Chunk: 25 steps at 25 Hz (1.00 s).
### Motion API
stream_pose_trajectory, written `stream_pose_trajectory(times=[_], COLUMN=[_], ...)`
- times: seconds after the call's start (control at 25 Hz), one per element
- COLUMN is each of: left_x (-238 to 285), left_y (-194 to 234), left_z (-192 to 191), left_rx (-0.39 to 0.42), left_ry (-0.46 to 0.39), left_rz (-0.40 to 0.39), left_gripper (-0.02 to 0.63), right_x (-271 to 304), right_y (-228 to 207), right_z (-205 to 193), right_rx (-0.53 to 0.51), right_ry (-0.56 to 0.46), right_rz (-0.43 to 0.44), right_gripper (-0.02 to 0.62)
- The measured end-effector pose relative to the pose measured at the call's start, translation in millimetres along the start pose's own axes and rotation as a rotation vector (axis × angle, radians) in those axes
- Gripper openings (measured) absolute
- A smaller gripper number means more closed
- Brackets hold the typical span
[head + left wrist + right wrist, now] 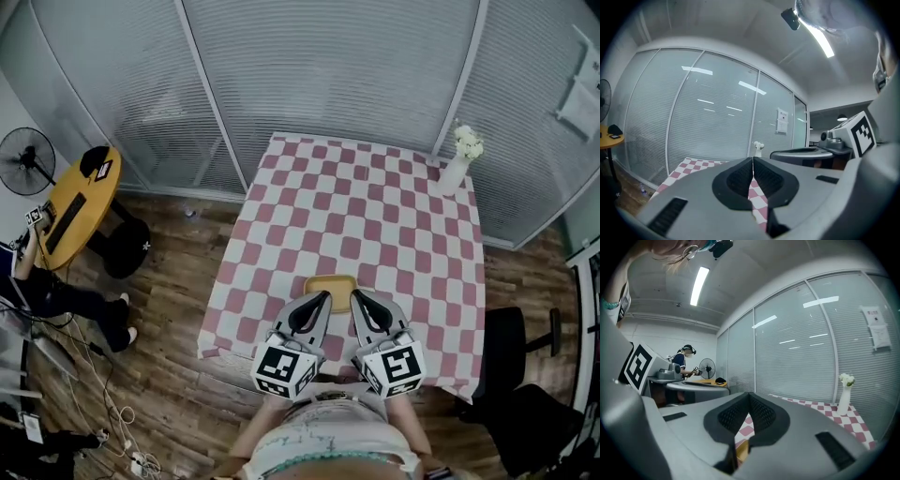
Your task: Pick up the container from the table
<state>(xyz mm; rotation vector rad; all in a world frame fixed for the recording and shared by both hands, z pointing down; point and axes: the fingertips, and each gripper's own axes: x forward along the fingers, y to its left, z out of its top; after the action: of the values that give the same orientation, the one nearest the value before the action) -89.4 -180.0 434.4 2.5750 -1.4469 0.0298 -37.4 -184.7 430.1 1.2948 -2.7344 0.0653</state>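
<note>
We look steeply down on a bench (375,216) covered with a pink-and-white chequered cloth (309,202), standing on a wooden floor in front of glass walls with blinds. The container (330,284), a shallow yellow one, lies on the cloth close to the near edge, about midway across. Two grey grippers, each carrying a cube with square markers, reach in from the person at the bottom of the picture. The left gripper (323,296) and the right gripper (356,294) sit side by side, close together. Their tips point at the near side of the container, one at each end of it. From above we cannot tell whether either tip touches it. In the left gripper view, the left gripper (753,159) has its dark ribbed fingers (738,180) pressed together at the tips. Nothing sits between them, and only chequered cloth shows through the narrow slit lower down. In the right gripper view, the right gripper (749,394) likewise has its fingers (761,416) closed tip to tip on nothing. A sliver of the yellow container (743,448) shows below, through the gap behind the tips. A white vase (456,169) of pale flowers stands at the far right corner of the bench, well apart from the container. A black chair (511,347) stands to the right of the bench.
</note>
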Motion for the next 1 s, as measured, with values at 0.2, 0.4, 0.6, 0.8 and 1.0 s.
stream_pose_trajectory(times=[0.2,0.4,0.6,0.8,1.0], left_x=[4.3,4.0,2.1,6.8,15.2], left_y=[16.9,31.8,43.5,44.4,36.2], left_z=[0.7,3.6,-2.1,-5.6,-6.1], left_rx=[0.008,0.014,0.024,0.022,0.038], left_ry=[0.012,0.008,0.027,0.032,0.036], left_rz=[-0.058,-0.092,-0.134,-0.156,-0.151], left_gripper=[0.015,0.017,0.017,0.017,0.017], right_x=[13.9,24.5,34.3,35.0,28.6], right_y=[0.5,2.8,9.5,8.9,-5.7], right_z=[-2.1,-2.9,-6.0,-11.7,-13.6], right_rx=[0.011,0.017,0.016,0.020,0.021], right_ry=[0.008,0.015,0.014,0.021,0.032], right_rz=[-0.060,-0.106,-0.134,-0.142,-0.153], right_gripper=[-0.006,-0.006,-0.006,-0.006,-0.006])
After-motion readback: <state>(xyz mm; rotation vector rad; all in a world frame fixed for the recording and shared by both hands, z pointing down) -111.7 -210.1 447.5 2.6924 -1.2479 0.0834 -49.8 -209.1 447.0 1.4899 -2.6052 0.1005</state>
